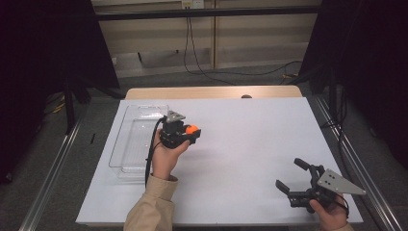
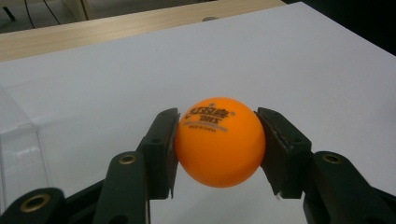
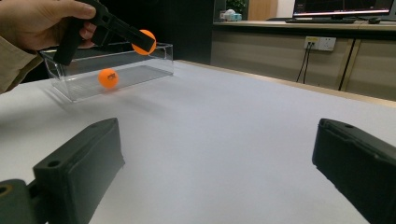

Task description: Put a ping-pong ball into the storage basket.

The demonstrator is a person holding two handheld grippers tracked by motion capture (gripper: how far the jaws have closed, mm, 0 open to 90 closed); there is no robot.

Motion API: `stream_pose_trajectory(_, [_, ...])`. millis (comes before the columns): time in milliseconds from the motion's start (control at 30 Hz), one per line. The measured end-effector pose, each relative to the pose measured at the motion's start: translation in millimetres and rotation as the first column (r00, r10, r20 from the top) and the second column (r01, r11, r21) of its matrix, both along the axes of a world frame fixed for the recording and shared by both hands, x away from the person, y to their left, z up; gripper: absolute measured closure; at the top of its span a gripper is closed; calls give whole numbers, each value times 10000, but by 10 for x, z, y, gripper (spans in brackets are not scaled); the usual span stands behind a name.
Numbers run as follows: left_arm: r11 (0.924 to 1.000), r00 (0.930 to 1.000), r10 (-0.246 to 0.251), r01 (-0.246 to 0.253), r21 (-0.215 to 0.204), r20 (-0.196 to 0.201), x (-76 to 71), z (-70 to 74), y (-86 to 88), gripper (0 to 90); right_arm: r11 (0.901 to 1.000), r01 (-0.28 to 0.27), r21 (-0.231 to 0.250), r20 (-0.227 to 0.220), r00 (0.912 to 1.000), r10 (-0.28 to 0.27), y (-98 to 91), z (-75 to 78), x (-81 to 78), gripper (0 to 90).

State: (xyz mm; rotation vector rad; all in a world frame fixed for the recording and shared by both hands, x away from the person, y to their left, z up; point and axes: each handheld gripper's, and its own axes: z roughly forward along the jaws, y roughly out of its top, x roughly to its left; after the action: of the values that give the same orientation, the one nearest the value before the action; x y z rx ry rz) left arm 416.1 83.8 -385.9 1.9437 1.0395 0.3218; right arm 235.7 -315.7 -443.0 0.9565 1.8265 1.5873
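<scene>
Right hand-held gripper low, jaws spread; left hand-held gripper raised, clamping orange ball.

Orange ball between left gripper jaws

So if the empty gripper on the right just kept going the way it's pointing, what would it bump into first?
Probably nothing nearby: ahead of the open right gripper lies bare white table surface. The clear plastic box and the left gripper holding an orange ping-pong ball sit off to one side, though depth is uncertain.
</scene>
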Motion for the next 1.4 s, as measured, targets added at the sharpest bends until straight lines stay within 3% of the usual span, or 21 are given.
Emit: stream_pose_trajectory(1400, [9991, 9991, 420, -420, -39, -57, -6, 106, 251, 509, 10000, -1, -2, 4, 10000, 1, 0, 6, -7, 12])
